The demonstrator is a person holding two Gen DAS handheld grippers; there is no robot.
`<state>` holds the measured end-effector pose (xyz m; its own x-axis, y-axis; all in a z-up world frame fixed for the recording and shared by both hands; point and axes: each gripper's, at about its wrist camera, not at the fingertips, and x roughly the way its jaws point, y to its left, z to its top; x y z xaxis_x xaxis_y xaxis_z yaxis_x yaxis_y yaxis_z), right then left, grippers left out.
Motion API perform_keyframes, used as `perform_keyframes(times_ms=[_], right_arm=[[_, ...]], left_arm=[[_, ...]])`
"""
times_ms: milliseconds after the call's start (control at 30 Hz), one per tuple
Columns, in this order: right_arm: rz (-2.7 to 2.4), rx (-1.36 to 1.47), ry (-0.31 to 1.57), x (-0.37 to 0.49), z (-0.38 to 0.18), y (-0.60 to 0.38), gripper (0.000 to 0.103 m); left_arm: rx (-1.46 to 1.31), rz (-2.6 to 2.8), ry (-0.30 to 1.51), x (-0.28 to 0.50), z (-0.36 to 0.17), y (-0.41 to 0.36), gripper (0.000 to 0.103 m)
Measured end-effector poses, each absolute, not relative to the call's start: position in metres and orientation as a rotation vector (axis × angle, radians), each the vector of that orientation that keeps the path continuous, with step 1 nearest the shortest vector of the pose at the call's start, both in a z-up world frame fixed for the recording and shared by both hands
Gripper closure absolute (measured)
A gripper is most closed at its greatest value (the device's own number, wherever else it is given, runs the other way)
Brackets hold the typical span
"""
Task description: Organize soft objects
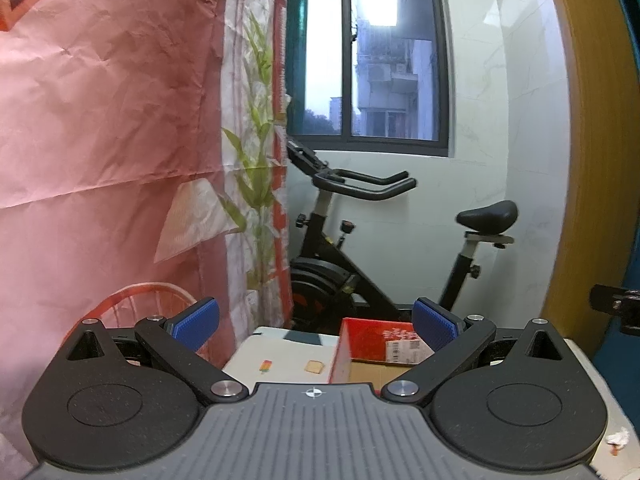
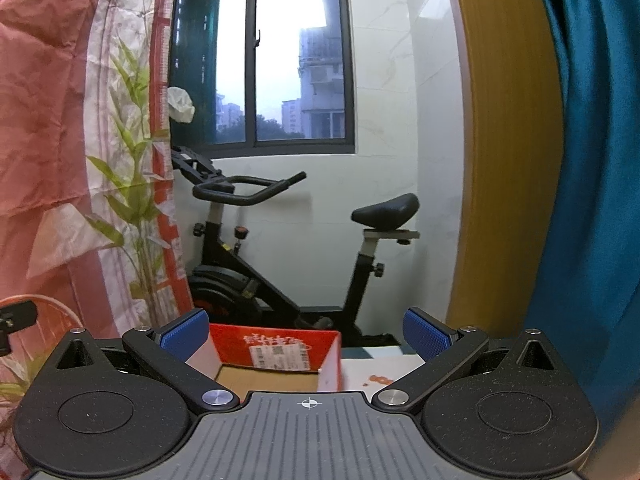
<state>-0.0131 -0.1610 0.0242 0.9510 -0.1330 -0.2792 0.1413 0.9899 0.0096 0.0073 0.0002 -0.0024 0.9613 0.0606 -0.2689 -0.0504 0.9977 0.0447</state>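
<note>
Both the left claw (image 1: 316,326) and right claw (image 2: 306,330) hung wide and empty, best lowered toward the box (image 2: 276,354) just ahead before any grab.

Home room, judging by black exercise bike (image 2: 280,248), dark-framed window (image 2: 264,56) facing apartment blocks, teal curtain (image 2: 592,160).

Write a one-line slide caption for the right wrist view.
Open right gripper hovers empty over a red cardboard box, exercise bike beyond.
</note>
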Motion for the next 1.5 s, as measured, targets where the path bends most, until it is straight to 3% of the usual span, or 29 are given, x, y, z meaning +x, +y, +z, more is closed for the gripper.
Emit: perform_keyframes(times_ms=[300, 967, 1500], right_arm=[[-0.048, 0.074, 0.258, 0.001, -0.012, -0.171, 0.0], [0.09, 0.011, 0.642, 0.065, -0.182, -0.169, 0.0], [-0.049, 0.123, 0.714, 0.075, -0.248, -0.231, 0.001]], left_arm=[[0.082, 0.13, 0.321, 0.034, -0.04, 0.004, 0.0], [0.12, 0.066, 0.617, 0.103, -0.188, 0.009, 0.0], [0.045, -0.141, 0.646, 0.111, -0.227, -0.025, 0.0]])
